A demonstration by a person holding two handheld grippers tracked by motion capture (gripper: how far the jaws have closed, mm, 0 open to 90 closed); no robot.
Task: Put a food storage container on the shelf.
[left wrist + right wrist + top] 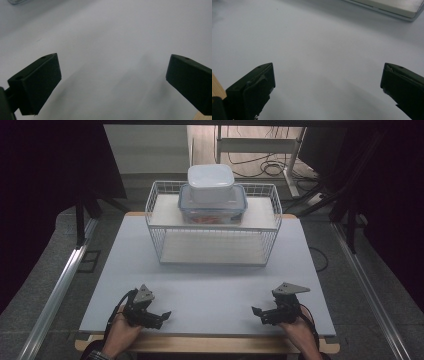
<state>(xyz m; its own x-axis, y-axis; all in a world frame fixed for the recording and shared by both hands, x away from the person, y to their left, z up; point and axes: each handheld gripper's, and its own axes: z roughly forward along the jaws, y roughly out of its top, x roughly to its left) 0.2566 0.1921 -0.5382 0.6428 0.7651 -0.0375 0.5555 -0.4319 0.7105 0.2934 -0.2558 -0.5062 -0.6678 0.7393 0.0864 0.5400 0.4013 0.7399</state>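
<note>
Left hand-held gripper (159,316) and right hand-held gripper (261,314) rest low at the near edge of the pale grey desk (210,290), tips turned inward, jaws apart, empty. White lidded plastic box (210,182) stacked on clear blue-rimmed container (212,210), on white wire rack (212,227), well apart from both.
</note>
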